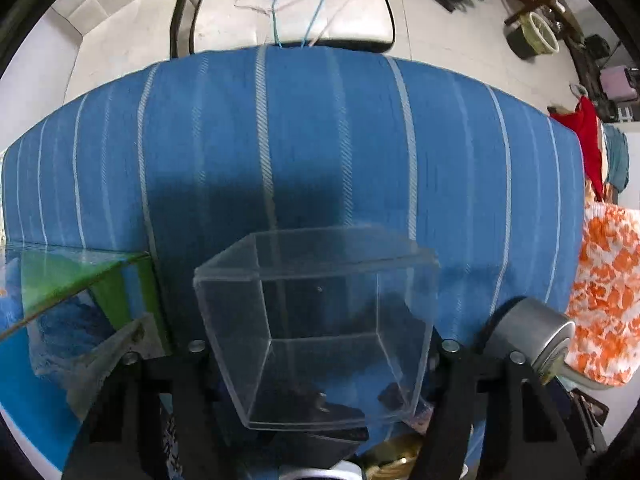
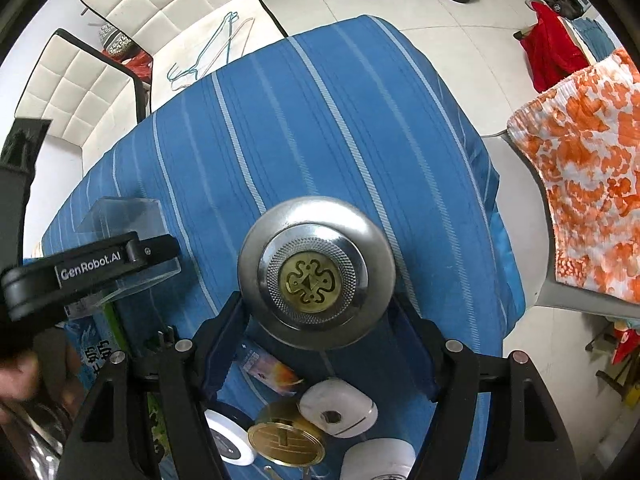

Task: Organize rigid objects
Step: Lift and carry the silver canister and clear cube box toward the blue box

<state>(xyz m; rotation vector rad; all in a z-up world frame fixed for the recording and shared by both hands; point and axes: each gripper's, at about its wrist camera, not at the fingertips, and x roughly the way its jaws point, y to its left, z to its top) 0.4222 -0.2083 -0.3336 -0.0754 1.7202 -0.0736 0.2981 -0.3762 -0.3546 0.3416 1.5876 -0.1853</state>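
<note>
Left gripper (image 1: 320,356) straddles the clear box (image 1: 316,320) half-open, contact apparently unsure, right gripper (image 2: 318,320) clamps the steel canister (image 2: 316,272) between its jaws: slick walls could slip.

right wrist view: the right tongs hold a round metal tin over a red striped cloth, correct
Not quite: the cloth is blue with pale stripes, not red. The right wrist view shows the right tongs holding the round metal tin over it.
</note>
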